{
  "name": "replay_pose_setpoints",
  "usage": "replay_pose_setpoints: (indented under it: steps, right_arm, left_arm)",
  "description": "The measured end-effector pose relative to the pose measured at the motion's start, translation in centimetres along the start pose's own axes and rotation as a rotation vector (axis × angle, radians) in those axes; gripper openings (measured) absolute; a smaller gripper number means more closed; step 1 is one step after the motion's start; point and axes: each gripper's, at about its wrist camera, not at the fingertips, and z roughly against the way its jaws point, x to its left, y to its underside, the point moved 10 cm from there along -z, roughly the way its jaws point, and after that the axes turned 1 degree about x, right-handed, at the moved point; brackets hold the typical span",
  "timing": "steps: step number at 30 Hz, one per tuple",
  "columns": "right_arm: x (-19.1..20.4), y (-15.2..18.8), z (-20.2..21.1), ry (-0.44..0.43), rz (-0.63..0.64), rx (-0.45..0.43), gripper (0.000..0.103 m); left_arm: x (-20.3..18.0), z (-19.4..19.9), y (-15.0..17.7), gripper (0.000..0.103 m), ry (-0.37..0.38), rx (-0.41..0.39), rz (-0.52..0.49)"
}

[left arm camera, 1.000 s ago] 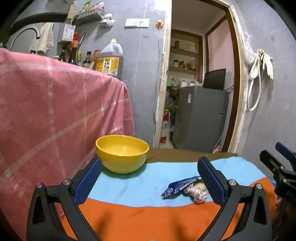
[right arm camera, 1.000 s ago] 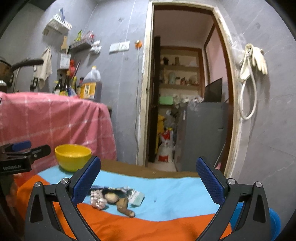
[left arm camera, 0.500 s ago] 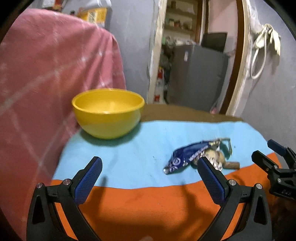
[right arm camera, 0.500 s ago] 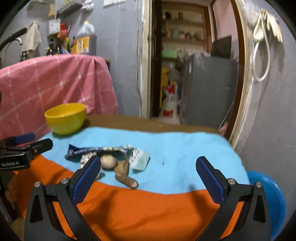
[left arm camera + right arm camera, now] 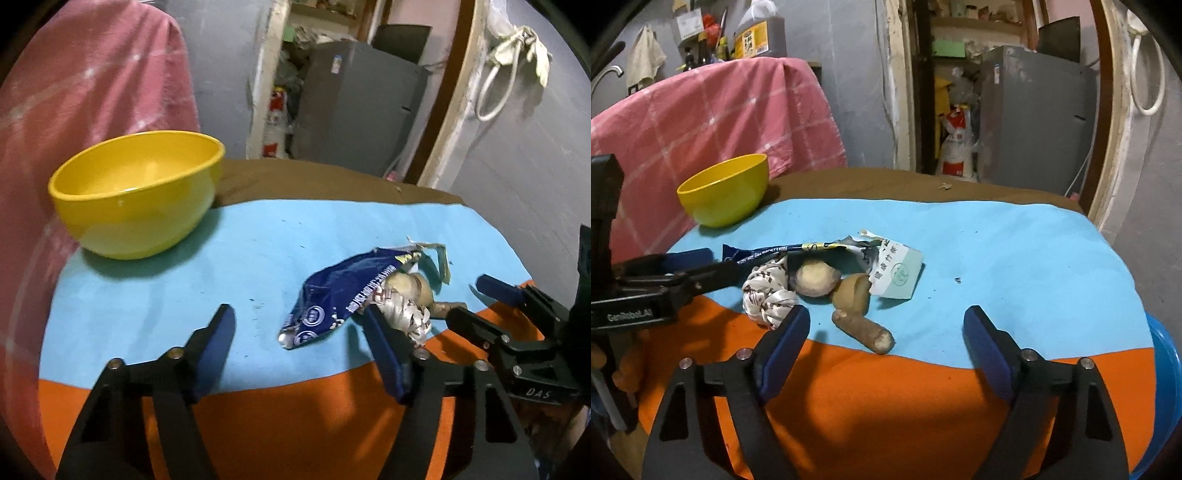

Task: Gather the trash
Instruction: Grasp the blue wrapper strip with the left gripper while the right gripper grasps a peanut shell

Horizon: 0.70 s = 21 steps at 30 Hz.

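Note:
A pile of trash lies on the blue and orange cloth: a dark blue wrapper (image 5: 343,295) (image 5: 768,251), a crumpled silver wrapper (image 5: 406,314) (image 5: 768,295), a pale round lump (image 5: 816,277), brown root pieces (image 5: 864,328) and a small white and green carton (image 5: 897,273). My left gripper (image 5: 303,343) is open, its jaws standing either side of the blue wrapper's near end. My right gripper (image 5: 882,343) is open, just before the brown root piece. A yellow bowl (image 5: 136,195) (image 5: 724,192) stands empty at the far left.
A pink checked cloth (image 5: 713,118) hangs behind the bowl. A blue tub (image 5: 1163,387) sits below the table's right edge. A doorway with a grey fridge (image 5: 1034,110) lies beyond the table. Bottles (image 5: 757,33) stand on a counter at the back left.
Both grippers have tilted down and moved forward toward the trash pile. Their jaws have narrowed a little but remain open. Nothing on the cloth has moved.

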Motion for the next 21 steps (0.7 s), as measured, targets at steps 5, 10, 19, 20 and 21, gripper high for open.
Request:
replay_pose_setpoints:
  steps: [5,10,19,20,21]
  right_arm:
    - [0.3,0.2,-0.8,-0.042,0.003,0.046,0.068]
    - [1.0,0.6,-1.3,-0.066,0.035,0.076,0.056]
    - [1.5,0.9,-1.3,-0.082,0.051,0.085,0.038]
    - [1.5,0.9,-1.3,-0.087,0.048,0.084,0.033]
    - [1.5,1.0,-1.3,-0.087,0.047,0.083,0.031]
  left_arm:
    - [-0.7,-0.6,-0.1,0.039,0.006,0.020,-0.048]
    - [-1.0,-0.8,-0.1,0.021,0.012,0.028,-0.065]
    - [-1.4,-0.4,-0.2,0.007,0.008,0.014,-0.096]
    - [-1.3,-0.3,-0.1,0.006,0.006,0.013,-0.091]
    - [-1.3,-0.3,-0.1,0.006,0.005,0.013,-0.086]
